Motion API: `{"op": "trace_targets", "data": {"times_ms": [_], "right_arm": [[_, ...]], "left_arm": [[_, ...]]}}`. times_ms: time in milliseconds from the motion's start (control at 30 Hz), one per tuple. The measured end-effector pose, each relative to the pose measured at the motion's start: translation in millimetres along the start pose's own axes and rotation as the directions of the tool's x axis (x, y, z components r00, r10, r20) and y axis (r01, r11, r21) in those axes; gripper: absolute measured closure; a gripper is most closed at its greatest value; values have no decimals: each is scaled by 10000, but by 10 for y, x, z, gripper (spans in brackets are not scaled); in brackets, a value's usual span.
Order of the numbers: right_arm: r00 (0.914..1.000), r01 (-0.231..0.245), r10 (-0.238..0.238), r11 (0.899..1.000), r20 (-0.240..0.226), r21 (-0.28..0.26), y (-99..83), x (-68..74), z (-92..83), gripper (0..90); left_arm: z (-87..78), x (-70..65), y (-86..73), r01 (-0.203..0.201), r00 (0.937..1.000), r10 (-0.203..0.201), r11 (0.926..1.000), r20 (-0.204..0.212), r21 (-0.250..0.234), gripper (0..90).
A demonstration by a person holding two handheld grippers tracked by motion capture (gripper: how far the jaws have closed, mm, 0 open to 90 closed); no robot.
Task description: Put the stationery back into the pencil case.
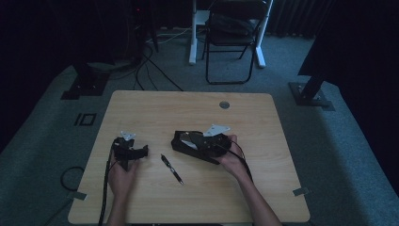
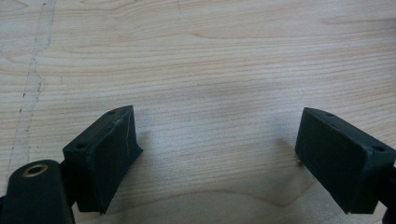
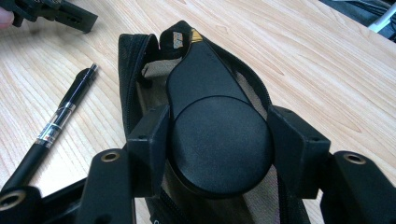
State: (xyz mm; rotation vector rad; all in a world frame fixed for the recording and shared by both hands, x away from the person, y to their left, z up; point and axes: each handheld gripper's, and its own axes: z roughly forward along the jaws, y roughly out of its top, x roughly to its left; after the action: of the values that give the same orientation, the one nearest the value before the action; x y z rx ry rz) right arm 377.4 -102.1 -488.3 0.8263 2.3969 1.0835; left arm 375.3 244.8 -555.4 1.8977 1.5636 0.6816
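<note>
The right gripper [image 3: 219, 144] clamps a round black object [image 3: 219, 149] that hides the open pouch's [image 3: 128, 70] inside. The left gripper [image 2: 217, 154] gapes wide over bare table [image 2: 210, 56]. A pen [image 3: 56, 126] lies beside the pouch.

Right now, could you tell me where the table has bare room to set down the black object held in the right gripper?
The far strip of the table, from the left edge to the round cable hole, is bare, as is the near right corner. It is crowded mid-table: left gripper, pen, and open zip pouch under the right gripper.
</note>
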Motion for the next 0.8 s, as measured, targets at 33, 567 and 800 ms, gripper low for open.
{"op": "trace_targets", "data": {"times_ms": [33, 567, 800], "right_arm": [[10000, -10, 10, 10000, -14, 10, 0, 0, 4, 417], [9999, 6, -3, 9996, -106, 284, -15, -9, 54, 417], [9998, 39, -25, 9979, -219, 647, -29, -11, 114, 416]], "left_arm": [[0, 0, 0, -1, 10000, 1, 10000, 2, 0, 131], [0, 1, 0, -4, 10000, 4, 10000, 6, 5, 131], [0, 0, 0, -1, 10000, 1, 10000, 5, 3, 131]]}}
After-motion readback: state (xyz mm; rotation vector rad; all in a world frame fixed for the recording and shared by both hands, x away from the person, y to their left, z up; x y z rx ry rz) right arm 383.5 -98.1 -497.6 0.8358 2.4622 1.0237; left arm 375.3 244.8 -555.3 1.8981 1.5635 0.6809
